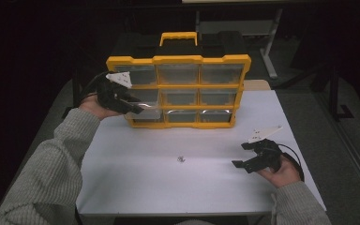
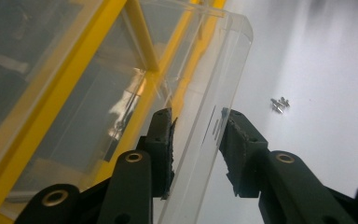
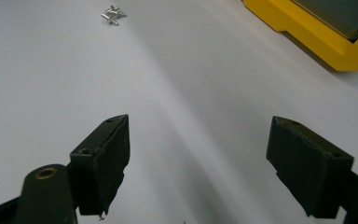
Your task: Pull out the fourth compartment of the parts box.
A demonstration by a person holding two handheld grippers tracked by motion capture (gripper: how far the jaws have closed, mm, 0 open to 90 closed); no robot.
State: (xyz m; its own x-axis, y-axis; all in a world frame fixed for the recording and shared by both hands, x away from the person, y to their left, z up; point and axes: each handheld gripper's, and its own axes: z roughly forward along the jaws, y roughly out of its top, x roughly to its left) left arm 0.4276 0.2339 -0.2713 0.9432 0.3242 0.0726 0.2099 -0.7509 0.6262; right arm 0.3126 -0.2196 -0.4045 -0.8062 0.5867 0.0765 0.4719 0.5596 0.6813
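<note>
A yellow organiser case (image 1: 178, 91) with clear compartment fronts stands upright near the far edge of the white table (image 1: 136, 187), its black and yellow handle at the top. The left gripper (image 1: 138, 108) is at the case's lower left part, where a clear plastic bin (image 1: 145, 107) sticks out of the yellow frame toward the table's near side. In the left gripper view the bin (image 2: 214, 93) lies between the two black jaws: one jaw touches its left wall, while the other stands just beside the right wall, and I cannot tell whether that pad presses on it. So the jaws are narrow around the bin, with a full clamp not certain. The right gripper (image 1: 243, 155) rests in the person's hand near the table's right edge, well apart from the case, and the right gripper view shows its jaws spread wide with bare table between them. A small cluster of silver screws (image 1: 181, 159) lies near the middle of the table, between the two grippers and in front of the case.
</note>
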